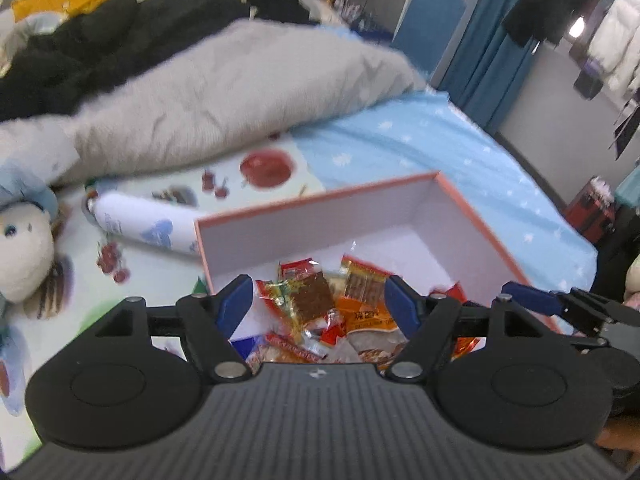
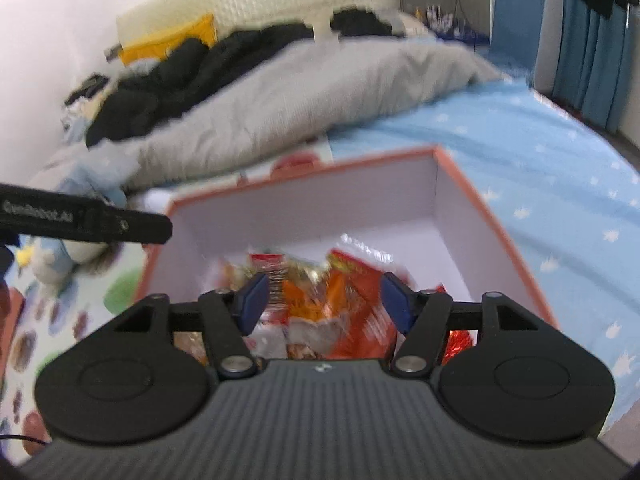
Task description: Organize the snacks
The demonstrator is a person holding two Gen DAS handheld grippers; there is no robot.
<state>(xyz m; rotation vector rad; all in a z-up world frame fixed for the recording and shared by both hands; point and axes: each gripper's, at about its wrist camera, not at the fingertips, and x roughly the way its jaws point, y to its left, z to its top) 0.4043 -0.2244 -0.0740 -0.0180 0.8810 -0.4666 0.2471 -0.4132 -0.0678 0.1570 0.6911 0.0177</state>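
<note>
An open box with a salmon rim and white inside lies on the bed. A heap of snack packets fills its near end, red, orange and clear wrappers mixed together. My left gripper hangs open just above the heap, its blue pads well apart and pressing on nothing. My right gripper is open over the same heap, blurred packets below the gap. One right blue finger shows at the box's right rim. The left gripper's black side crosses the right wrist view's left edge.
A grey duvet and black clothing are piled behind the box. A white printed tube and a plush toy lie to the left. The blue starred sheet runs right to the bed's edge.
</note>
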